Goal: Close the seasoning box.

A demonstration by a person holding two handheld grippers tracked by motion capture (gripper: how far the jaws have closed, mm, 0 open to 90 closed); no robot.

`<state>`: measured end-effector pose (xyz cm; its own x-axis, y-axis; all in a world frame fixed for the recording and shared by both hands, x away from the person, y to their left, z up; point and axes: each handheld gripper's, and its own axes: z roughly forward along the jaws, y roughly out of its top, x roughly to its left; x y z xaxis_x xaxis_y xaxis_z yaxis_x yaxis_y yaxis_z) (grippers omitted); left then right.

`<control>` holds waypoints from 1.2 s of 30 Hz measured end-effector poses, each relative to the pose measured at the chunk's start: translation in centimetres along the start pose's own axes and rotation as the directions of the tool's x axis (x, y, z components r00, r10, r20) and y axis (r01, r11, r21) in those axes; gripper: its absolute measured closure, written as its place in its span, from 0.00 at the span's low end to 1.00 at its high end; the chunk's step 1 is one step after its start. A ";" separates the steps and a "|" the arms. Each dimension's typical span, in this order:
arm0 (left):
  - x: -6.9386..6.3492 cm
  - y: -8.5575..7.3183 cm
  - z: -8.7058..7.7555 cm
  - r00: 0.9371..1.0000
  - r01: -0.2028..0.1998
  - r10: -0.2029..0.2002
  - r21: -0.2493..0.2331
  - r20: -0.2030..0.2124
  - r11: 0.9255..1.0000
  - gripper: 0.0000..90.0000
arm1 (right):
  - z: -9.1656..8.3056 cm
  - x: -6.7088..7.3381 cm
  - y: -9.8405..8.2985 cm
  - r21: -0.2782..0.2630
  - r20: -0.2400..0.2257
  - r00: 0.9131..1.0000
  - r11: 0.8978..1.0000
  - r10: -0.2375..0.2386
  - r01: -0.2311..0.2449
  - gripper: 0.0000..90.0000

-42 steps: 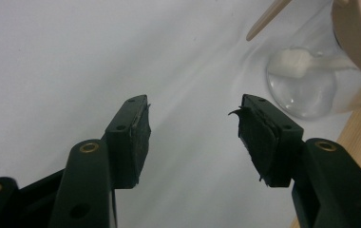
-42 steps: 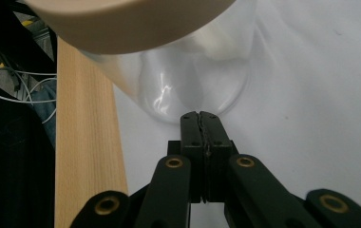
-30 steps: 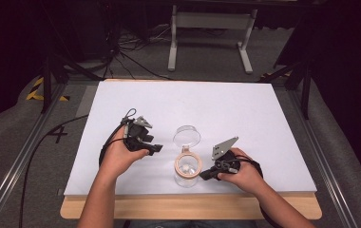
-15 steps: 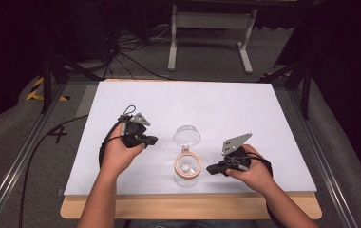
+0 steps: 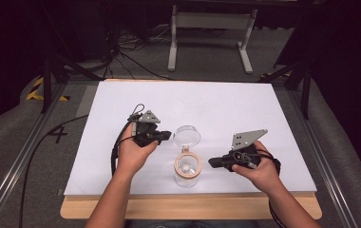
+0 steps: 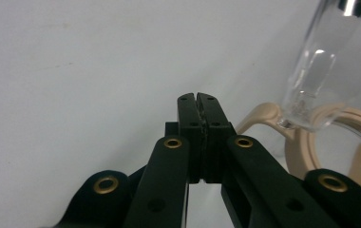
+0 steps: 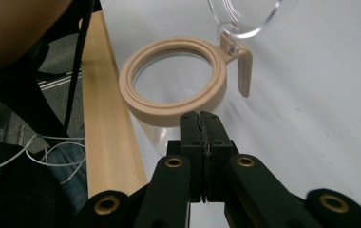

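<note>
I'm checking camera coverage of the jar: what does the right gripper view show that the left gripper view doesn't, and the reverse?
The right gripper view alone gives the whole beige ring around the jar's open mouth, the table's wooden edge and cables below it. The left gripper view alone gives a close look at the clear lid's hinge, where it meets the ring. Both show the white table surface, the lid swung open, and their own hand-held gripper's jaws closed on nothing.

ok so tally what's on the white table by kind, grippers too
glass jar with beige rim: 1
clear hinged lid, swung open: 1
grippers: 2, left gripper and right gripper, both shut on nothing
total: 4
</note>
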<state>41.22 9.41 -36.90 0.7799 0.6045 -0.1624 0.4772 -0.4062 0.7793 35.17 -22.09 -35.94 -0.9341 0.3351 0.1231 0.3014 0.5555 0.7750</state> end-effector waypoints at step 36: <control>-3.3 1.9 -2.1 0.993 -0.098 0.104 -0.087 0.062 0.991 0.97 | 1.5 1.1 1.6 -0.083 -0.050 0.998 0.996 0.033 -0.037 0.99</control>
<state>38.69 8.05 -33.66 0.8489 0.5153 -0.1178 0.3611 -0.4025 0.8412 34.93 -19.73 -35.54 -0.9321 0.3147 0.1793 0.3188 0.4778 0.8186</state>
